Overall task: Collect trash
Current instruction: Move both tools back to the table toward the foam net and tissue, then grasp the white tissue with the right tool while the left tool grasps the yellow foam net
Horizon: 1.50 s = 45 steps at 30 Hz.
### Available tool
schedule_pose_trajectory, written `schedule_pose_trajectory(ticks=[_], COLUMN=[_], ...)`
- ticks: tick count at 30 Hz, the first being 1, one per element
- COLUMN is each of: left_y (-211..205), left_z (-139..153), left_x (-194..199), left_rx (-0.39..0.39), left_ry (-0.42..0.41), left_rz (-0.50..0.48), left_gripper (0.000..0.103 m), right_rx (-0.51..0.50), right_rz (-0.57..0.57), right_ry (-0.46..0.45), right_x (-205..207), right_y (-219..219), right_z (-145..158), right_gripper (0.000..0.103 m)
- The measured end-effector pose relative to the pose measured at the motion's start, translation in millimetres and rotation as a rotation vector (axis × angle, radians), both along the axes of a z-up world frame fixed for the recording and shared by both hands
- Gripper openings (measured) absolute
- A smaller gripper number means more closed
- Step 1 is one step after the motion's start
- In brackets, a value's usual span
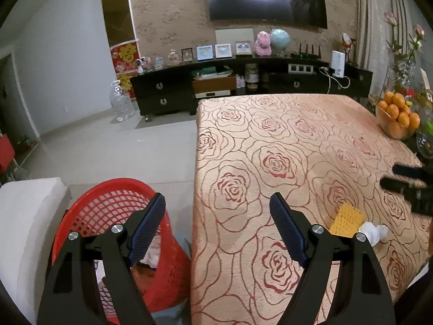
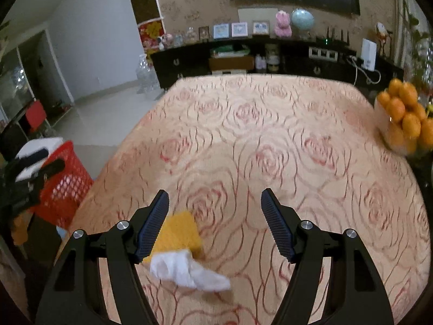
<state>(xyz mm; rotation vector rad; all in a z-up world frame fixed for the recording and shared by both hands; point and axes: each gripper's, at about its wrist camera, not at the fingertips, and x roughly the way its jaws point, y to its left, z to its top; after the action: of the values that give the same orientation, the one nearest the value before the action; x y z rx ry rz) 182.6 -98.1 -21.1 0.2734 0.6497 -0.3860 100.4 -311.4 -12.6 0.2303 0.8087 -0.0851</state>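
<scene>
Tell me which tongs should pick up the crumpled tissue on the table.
Right. The right tongs hang open just over the crumpled tissue; the left tongs sit over the red basket.

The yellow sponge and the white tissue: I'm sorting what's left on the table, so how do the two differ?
The yellow sponge is a flat slab with straight edges; the white tissue is crumpled and shapeless. The sponge lies farther up the table; the tissue lies nearer the right gripper and overlaps the sponge's near edge. The sponge shows a dotted texture in the left wrist view; the tissue looks soft and wrinkled. Both rest on the rose-patterned tablecloth, ungripped.
</scene>
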Motion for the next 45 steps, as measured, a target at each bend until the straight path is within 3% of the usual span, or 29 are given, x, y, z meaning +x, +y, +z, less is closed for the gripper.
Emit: schedule_pose_trajectory(ticks=[10,19,21,23,26,29,36,45], left_y=[-16.5,-29.4,-31.5,-34.1,-37.6,-42.3,-59.2,-92.6], left_z=[-10.9,-19.3,-20.6,-21.8,-24.5,-27.2,-39.0,-58.0], left_x=[4.1,2.8,2.1,1.7,0.5,0.0,-5.3,-24.2], left_rx=[0.008,0.024,0.028,0.031,0.034,0.027,0.044,0.048], left_ry=[0.037,0.062,0.065,0.066,0.073,0.089,0.112,0.171], left_rz=[-0.015,-0.041,-0.048,-0.056,-0.071,-0.093,-0.153,-0.298], left_gripper=[0.076,0.076,0.076,0.076,0.076,0.076,0.076,0.076], right_rx=[-0.017,-0.088,-0.101,-0.092,-0.086,-0.069,-0.044,-0.016], right_rz=[0.097,0.156,0.159,0.165,0.17,0.175,0.114,0.002], right_ry=[0.085,0.117,0.127,0.139,0.149,0.157,0.139,0.124], right_x=[-13.3,-11.1,-10.9,-9.3,-8.6,-7.5,-7.6,-12.5], right_y=[30.6,50.8,52.5,50.7,48.9,47.3,31.9,-1.5], right_z=[-37.7,-53.2,-55.6,-57.6,-58.3,-56.9,-49.2,-42.5], right_gripper=[0.068,0.068,0.061,0.047,0.036,0.032,0.032,0.032])
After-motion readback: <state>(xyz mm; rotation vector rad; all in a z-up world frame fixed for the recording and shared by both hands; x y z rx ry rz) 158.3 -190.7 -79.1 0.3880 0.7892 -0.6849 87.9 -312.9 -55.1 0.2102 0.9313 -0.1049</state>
